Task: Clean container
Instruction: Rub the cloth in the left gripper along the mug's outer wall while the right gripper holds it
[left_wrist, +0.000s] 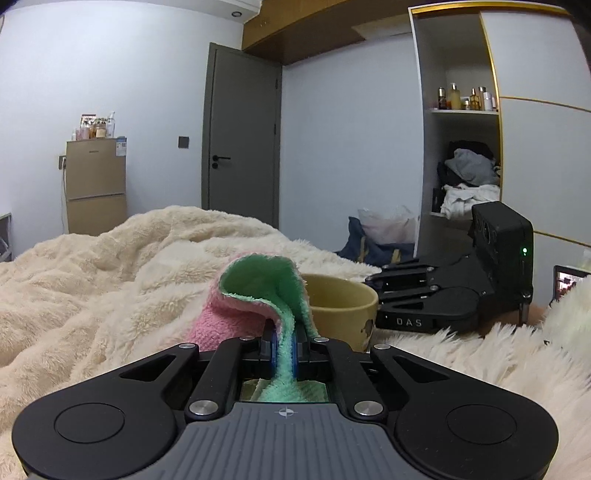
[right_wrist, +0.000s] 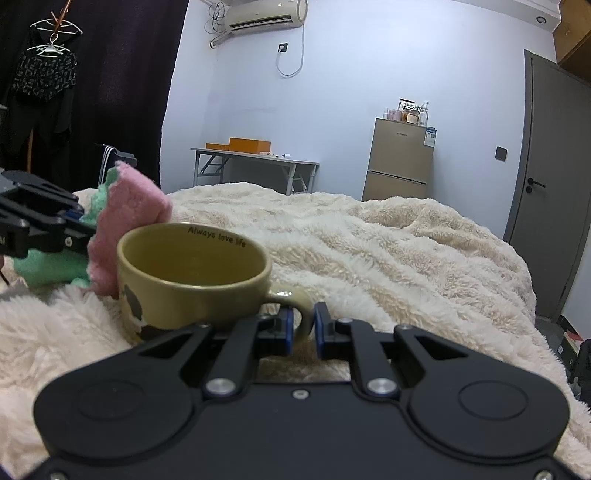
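cream blanket (right_wrist: 369, 240) | fridge (right_wrist: 400, 158) | grey door (left_wrist: 242, 133) | folding table (right_wrist: 255, 162) | ac unit (right_wrist: 266, 13)

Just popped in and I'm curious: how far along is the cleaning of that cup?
Both pickups look done: the left gripper pinches the pink-and-green fluffy cloth, and the right gripper closes on the handle of the mustard-yellow ceramic mug. In hand: the cloth sits beside the mug's rim, not inside. Left: wiping the inside, then putting both down.

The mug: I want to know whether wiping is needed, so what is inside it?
The mug shows a bare yellowish inner wall with "Always love life" printed under the rim. Its near wall hides the bottom, so any residue there cannot be seen.
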